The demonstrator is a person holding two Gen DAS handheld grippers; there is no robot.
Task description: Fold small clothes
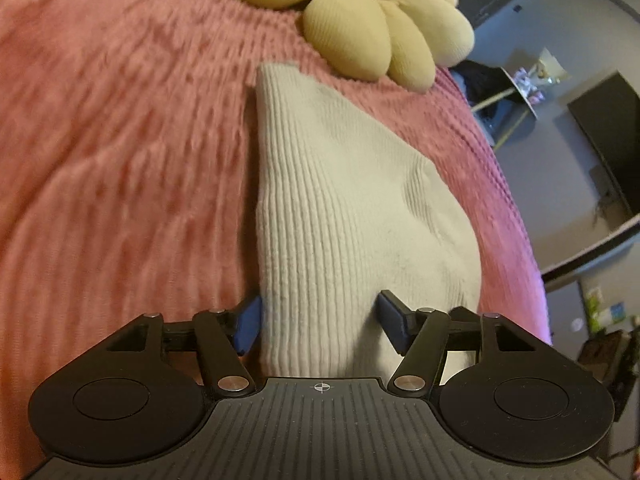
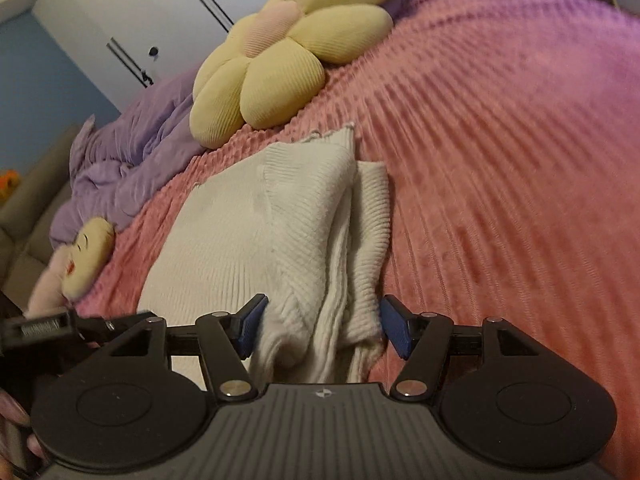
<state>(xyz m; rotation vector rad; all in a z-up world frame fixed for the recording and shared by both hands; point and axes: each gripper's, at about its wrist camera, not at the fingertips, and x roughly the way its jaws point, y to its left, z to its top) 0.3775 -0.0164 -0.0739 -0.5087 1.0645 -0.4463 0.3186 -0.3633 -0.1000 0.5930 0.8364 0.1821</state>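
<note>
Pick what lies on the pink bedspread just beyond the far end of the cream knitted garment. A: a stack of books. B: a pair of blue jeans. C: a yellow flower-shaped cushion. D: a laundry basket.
C: both wrist views show the yellow flower-shaped cushion resting on the pink bedspread right past the far edge of the cream knitted garment; no jeans, books or basket appear there.

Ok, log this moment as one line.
left gripper: open, astride cream knit top | right gripper: open, astride folded edge | surface: pink bedspread
</note>
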